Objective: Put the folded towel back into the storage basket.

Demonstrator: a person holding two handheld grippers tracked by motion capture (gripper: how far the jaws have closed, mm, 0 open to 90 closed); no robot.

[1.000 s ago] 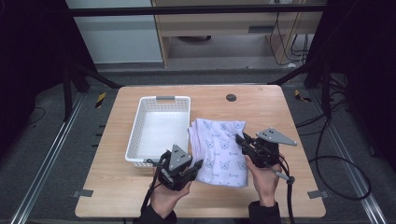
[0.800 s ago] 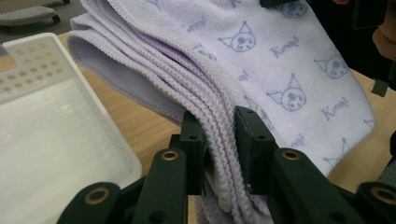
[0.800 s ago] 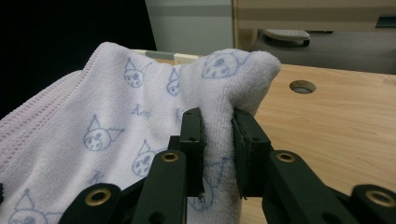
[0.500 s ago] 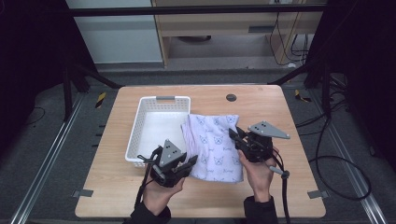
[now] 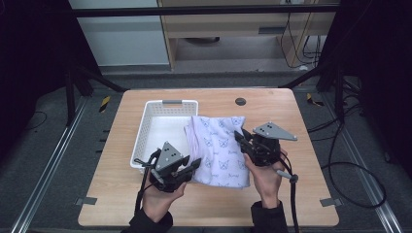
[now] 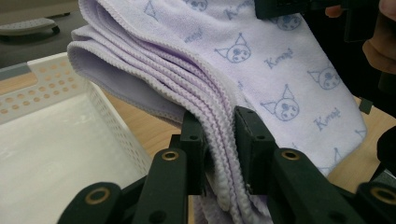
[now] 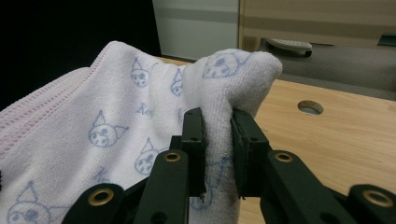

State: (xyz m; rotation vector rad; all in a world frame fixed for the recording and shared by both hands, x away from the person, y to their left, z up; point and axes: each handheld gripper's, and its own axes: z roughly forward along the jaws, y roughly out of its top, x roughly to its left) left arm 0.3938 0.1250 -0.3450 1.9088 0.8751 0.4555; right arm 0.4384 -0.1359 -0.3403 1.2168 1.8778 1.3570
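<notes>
Here, near edge: two hands come in from the bottom of the high view, each carrying a black two-jaw gripper.
Left gripper (image 5: 195, 165): jaws clamped on the stacked, stitched hems of the folded lilac terry towel printed with small cat faces (image 5: 221, 150); in the left gripper view (image 6: 219, 154) several layers of edge sit pinched between the two pads.
Right gripper (image 5: 239, 137): jaws closed tight on a bunched fold at the towel's opposite side; in the right gripper view (image 7: 218, 154) the cloth humps up above the pads in a rounded lump.
Towel position: spans between the two grippers at the middle of the light wooden table (image 5: 311, 194); in the left gripper view its layered left edge (image 6: 140, 60) hangs clear of the wood, beside the basket's wall.
Towel state: folded in several layers, printed side up, sagging a little between the grips.
White perforated plastic basket (image 5: 144, 141): just left of the towel, rectangular, grey handle at its far end; the towel's far left corner overlaps its right rim.
Round dark hole in the tabletop (image 5: 240, 101): beyond the towel, near the far edge.
Farther off: grey floor, cables at right, a pale wooden cabinet (image 5: 218, 29) behind the table.
</notes>
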